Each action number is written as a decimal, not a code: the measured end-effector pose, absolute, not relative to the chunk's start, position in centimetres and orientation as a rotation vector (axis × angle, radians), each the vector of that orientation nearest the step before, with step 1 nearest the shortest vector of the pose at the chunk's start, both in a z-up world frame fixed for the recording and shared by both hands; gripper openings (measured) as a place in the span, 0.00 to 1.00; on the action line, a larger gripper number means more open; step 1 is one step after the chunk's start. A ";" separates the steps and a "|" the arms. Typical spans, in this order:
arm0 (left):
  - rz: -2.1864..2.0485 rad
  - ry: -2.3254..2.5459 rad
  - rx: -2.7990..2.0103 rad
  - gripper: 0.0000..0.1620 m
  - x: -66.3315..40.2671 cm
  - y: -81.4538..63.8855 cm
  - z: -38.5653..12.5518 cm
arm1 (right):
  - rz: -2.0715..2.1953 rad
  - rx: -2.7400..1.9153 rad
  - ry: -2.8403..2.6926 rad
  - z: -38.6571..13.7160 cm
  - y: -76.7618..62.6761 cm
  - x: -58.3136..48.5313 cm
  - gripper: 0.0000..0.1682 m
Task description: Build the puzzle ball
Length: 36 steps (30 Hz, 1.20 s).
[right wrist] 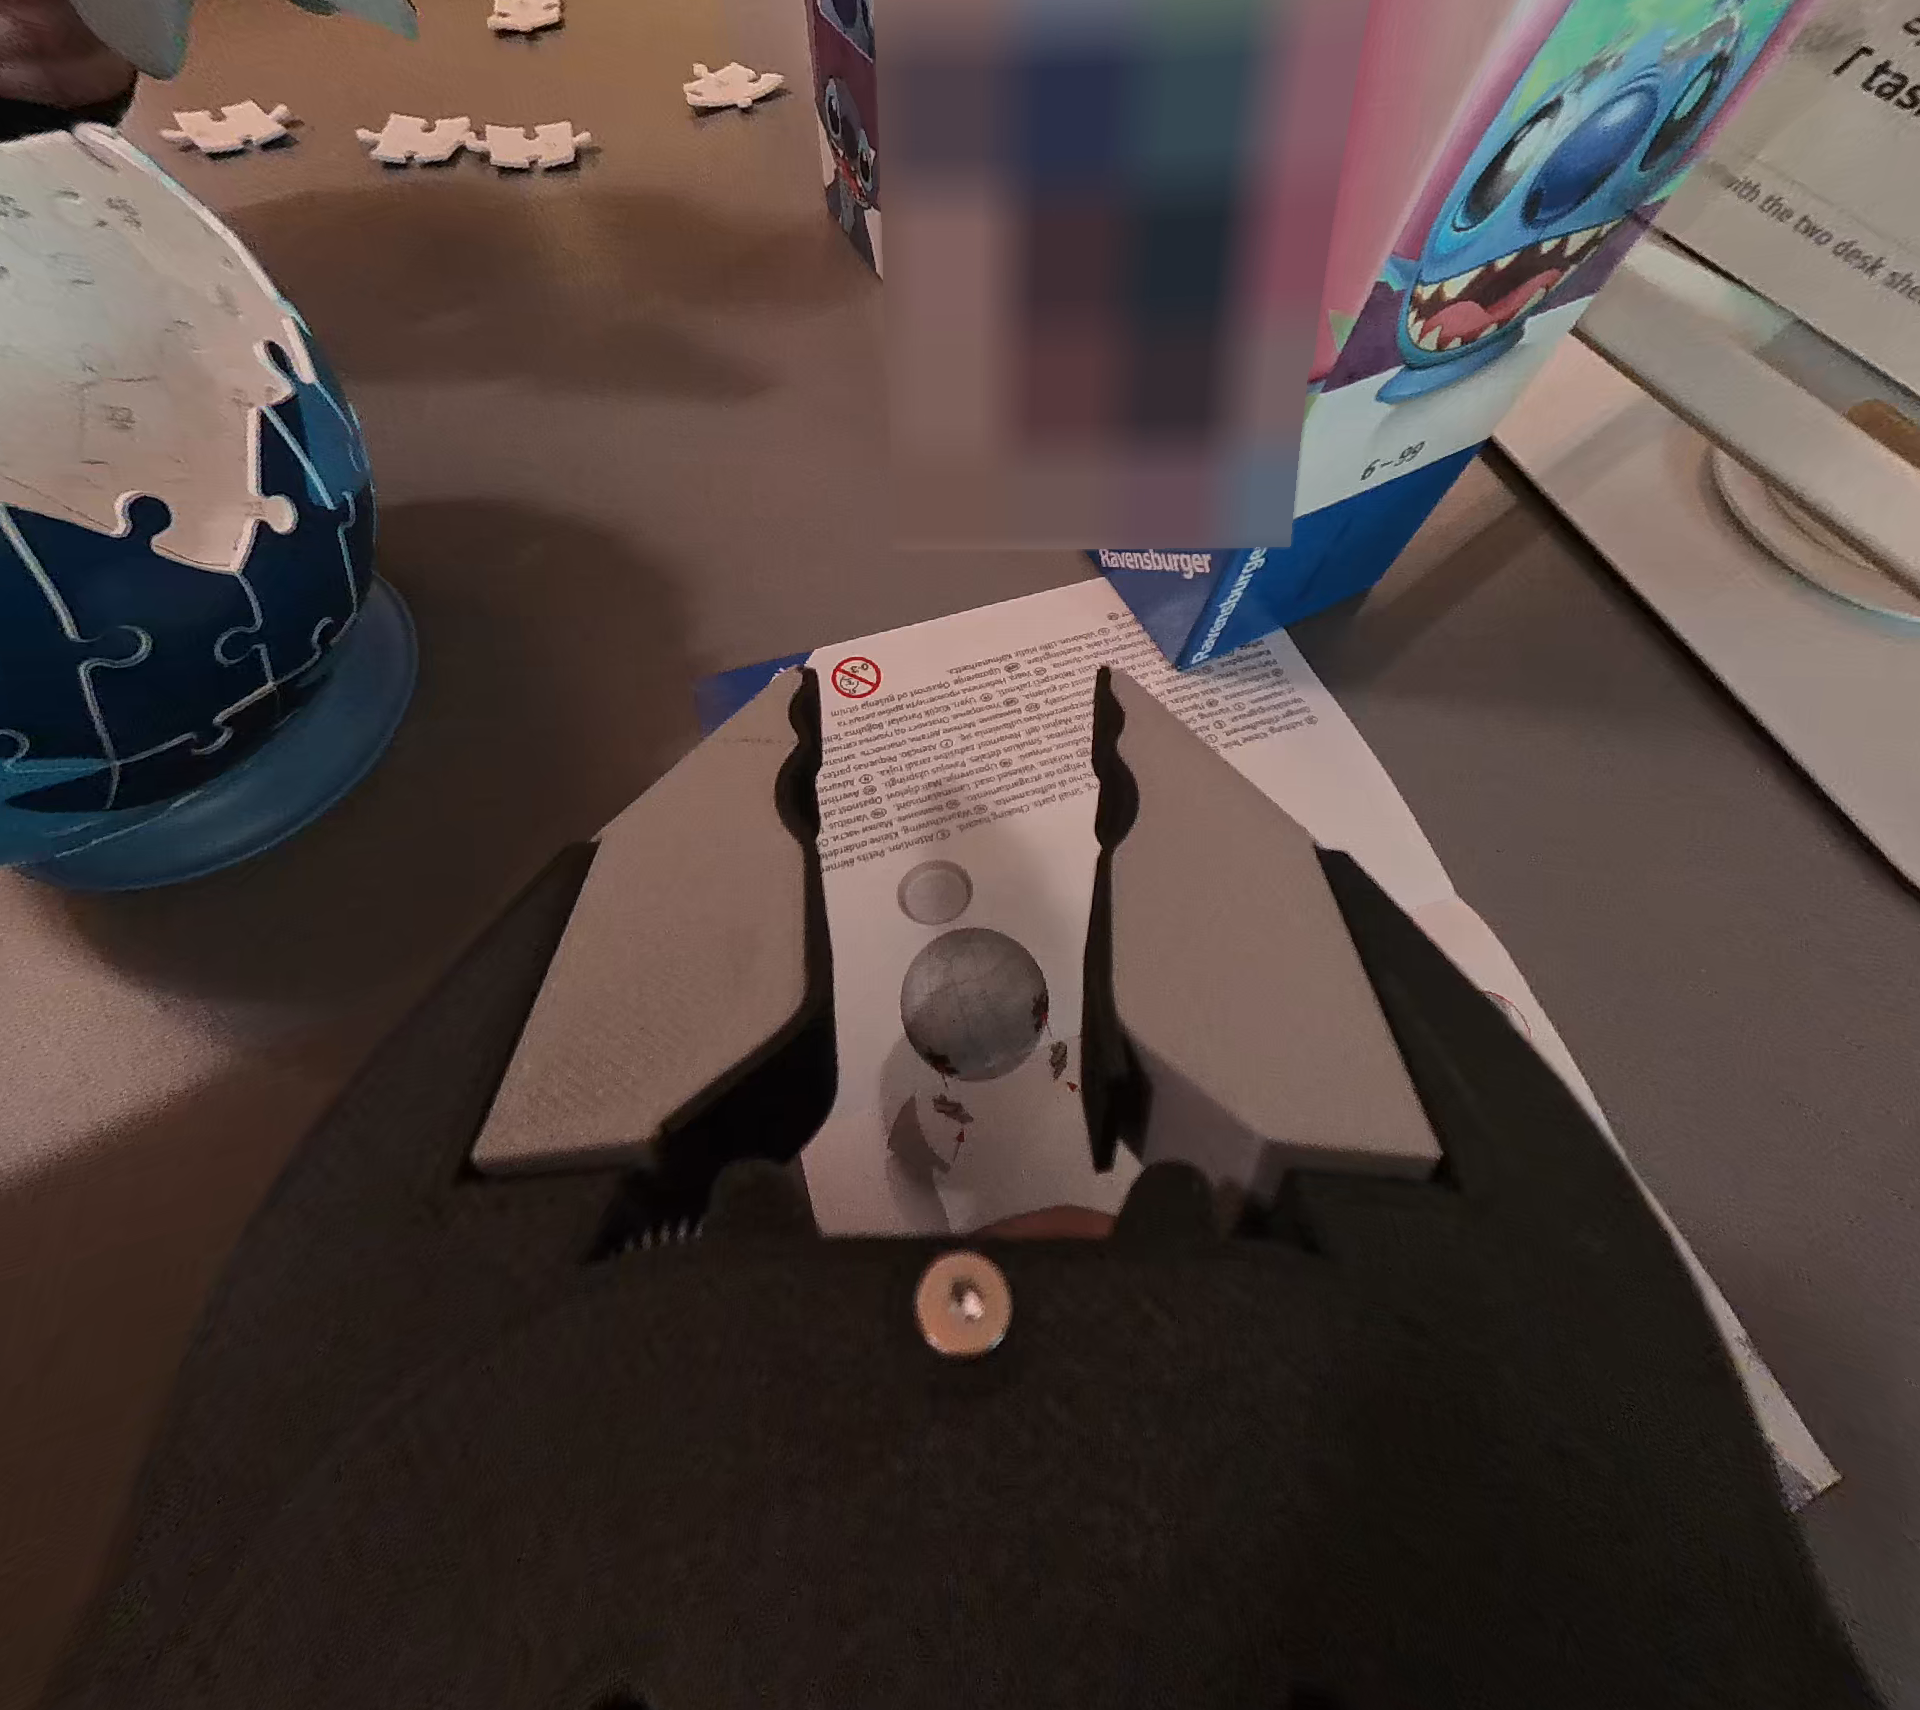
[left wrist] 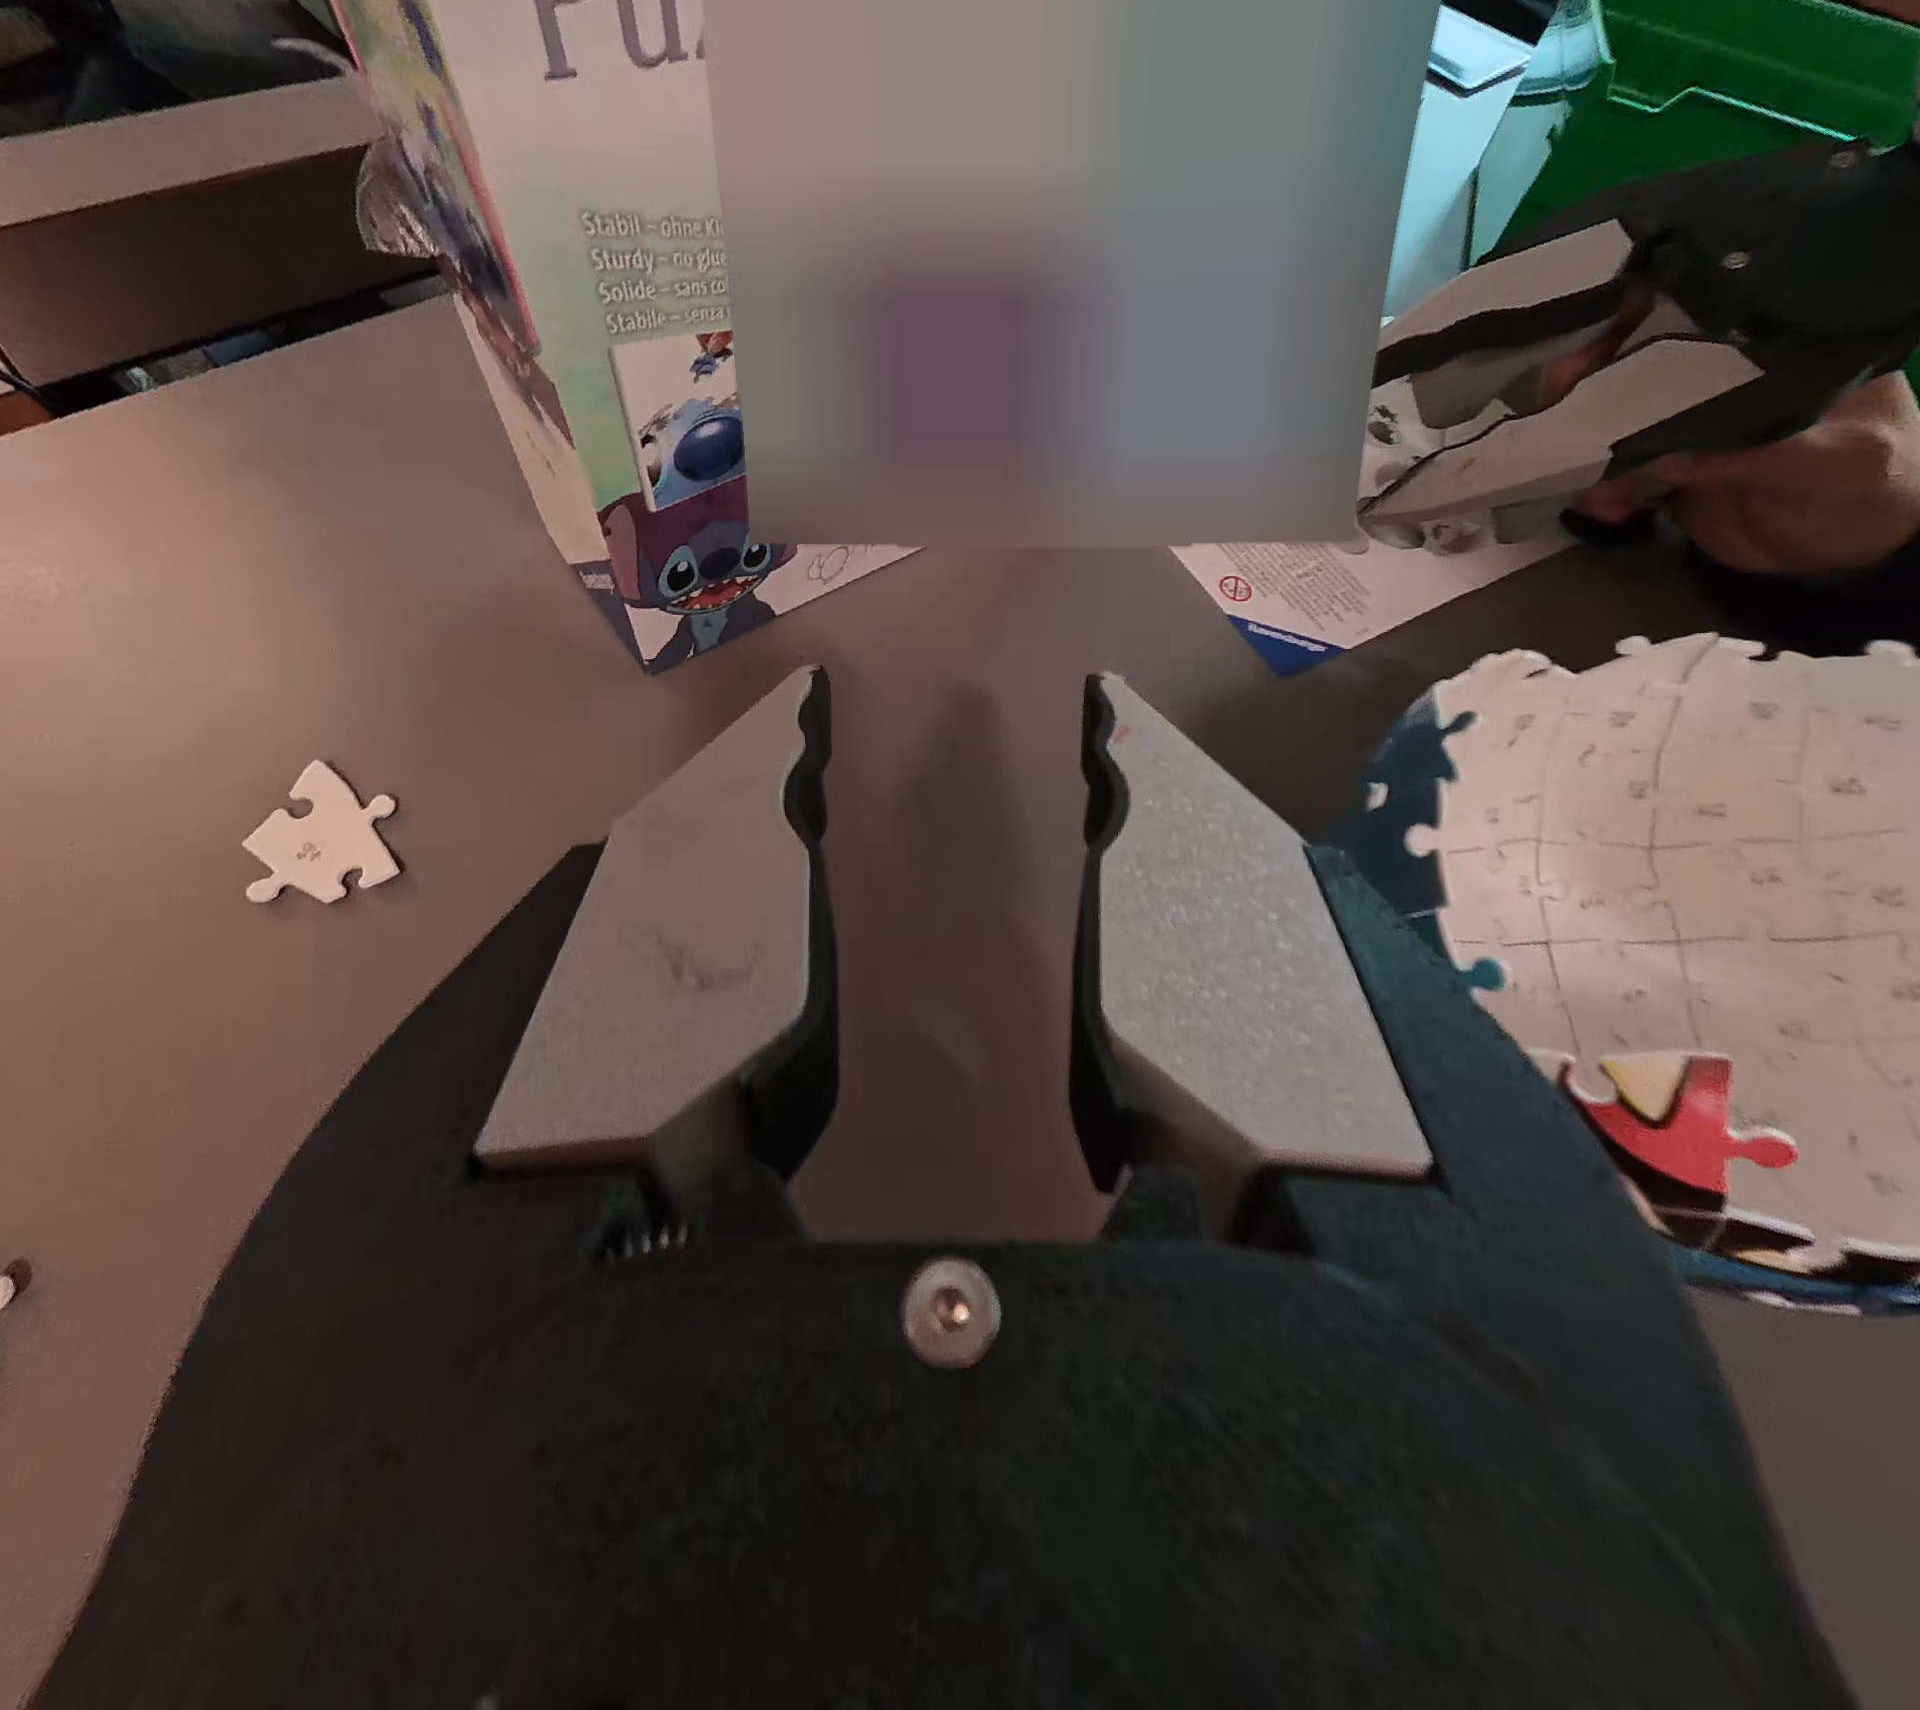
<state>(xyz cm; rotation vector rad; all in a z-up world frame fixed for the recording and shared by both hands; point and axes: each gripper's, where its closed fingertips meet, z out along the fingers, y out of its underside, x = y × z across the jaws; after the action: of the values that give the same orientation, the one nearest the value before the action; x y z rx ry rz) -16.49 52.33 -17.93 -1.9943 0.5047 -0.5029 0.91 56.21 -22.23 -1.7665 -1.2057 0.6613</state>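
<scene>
Two grippers hover over a grey-brown matte table (right wrist: pixel 1558 829), both with jaws parted and nothing between them. The largest thing is the tall printed cardboard puzzle box (right wrist: pixel 1507 226), standing upright at the far side. Next in size is the half-built puzzle ball (right wrist: pixel 177 538), dark blue curved plastic pieces below and white numbered backs showing inside its open top, seated on a round blue plastic stand (right wrist: pixel 312 787); it sits between the two grippers. A white folded paper instruction sheet (right wrist: pixel 1278 787) lies flat under the right gripper (right wrist: pixel 951 704). The left gripper (left wrist: pixel 951 704) is released above bare table, with one white loose jigsaw piece (left wrist: pixel 320 832) lying face-down off to its left (several more lie farther off in the right wrist view (right wrist: pixel 473 141)).

The step in hand looks like fetching the next piece. To do it well, the left gripper should likely turn towards that piece, come down low and pinch it by its edges, since it lies flat and thin.
</scene>
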 end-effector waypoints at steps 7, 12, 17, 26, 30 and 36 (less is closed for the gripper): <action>-0.426 0.394 -1.972 0.32 -18.6 52.9 -17.0 | 0.670 -1.771 -1.227 -22.5 56.0 0.8 0.30; -0.360 0.226 -1.751 0.32 -23.3 52.4 -11.4 | 0.668 -1.727 -1.225 -21.8 55.8 0.8 0.29; -0.334 0.197 -1.839 0.30 -25.6 52.1 -12.1 | 0.676 -1.736 -1.249 -21.9 55.5 0.8 0.30; -0.326 0.128 -1.859 0.28 -27.5 52.4 -12.7 | 0.699 -1.698 -1.185 -20.1 55.9 1.4 0.30; -0.358 0.040 -1.687 0.30 -30.8 50.8 -9.1 | 0.630 -1.678 -1.153 -19.1 56.7 2.2 0.29; -0.329 -0.053 -1.650 0.31 -33.3 50.9 -9.2 | 0.626 -1.683 -1.099 -18.2 57.1 2.8 0.34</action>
<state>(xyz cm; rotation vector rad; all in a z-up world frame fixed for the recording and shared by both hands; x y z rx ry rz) -33.35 50.87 -9.16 -1.6505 -0.0533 -0.3288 2.79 57.13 -18.19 -1.6834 -1.0988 0.6264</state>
